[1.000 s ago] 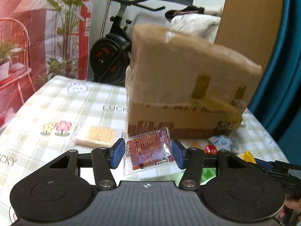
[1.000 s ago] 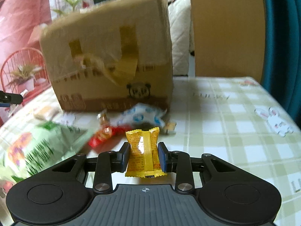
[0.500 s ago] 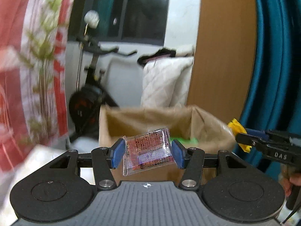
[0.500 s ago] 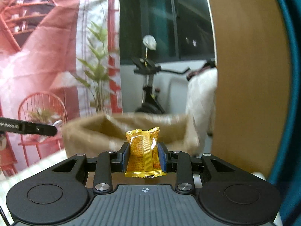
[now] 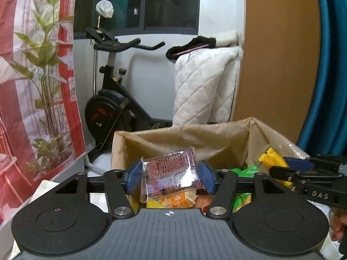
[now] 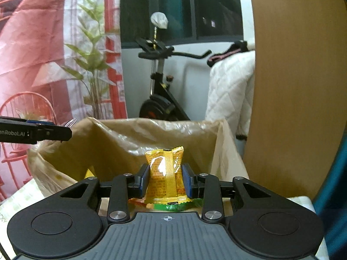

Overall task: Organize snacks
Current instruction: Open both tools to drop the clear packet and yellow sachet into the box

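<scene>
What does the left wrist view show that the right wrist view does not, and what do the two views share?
Only the left wrist view shows the red-patterned clear packet between the opening jaws of the left gripper, and green packets inside the box. Only the right wrist view shows the whole face of the yellow packet between the opening jaws of the right gripper. Both show the open cardboard box and the exercise bike behind it.

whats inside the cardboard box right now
Inside the cardboard box some snack packets show: an orange-and-yellow pack and green wrappers. The claws and the packets between them cover much of the inside, so its bottom and anything deeper are hidden.
</scene>
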The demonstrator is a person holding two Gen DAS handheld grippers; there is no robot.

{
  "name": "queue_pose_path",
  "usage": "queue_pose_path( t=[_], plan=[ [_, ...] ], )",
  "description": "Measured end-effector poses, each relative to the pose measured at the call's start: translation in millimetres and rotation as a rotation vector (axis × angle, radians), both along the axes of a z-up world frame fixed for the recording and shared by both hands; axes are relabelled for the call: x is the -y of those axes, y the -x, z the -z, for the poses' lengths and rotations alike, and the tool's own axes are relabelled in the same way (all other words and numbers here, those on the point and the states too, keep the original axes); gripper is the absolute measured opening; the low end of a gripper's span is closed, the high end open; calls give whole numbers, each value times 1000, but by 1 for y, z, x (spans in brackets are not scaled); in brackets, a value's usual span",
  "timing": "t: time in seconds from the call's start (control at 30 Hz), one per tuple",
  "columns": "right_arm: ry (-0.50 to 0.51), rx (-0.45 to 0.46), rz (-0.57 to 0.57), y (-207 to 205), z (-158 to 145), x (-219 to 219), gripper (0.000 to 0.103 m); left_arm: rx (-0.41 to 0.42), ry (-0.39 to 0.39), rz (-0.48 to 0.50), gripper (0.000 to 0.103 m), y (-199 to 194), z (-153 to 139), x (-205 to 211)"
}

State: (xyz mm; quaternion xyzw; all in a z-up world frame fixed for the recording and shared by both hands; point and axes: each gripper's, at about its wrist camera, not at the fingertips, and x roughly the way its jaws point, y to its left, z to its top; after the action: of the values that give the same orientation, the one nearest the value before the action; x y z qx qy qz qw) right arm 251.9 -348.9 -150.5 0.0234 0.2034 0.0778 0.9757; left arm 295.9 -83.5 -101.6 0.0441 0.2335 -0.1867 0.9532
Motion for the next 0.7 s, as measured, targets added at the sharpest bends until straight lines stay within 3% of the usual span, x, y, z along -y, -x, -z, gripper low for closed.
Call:
queue_pose_path(
  t=[0.07, 0.13, 0.7],
  plan=[
    [-4, 8, -1, 5, 2, 0, 43, -5, -14, -13, 70, 4, 1, -4],
    [-5, 16, -11, 10, 1, 1, 46, -4, -4, -12, 74, 6, 1, -8],
    [24, 67, -127, 73, -15, -7, 46, 26, 77, -12, 76, 66, -16, -31]
  ],
)
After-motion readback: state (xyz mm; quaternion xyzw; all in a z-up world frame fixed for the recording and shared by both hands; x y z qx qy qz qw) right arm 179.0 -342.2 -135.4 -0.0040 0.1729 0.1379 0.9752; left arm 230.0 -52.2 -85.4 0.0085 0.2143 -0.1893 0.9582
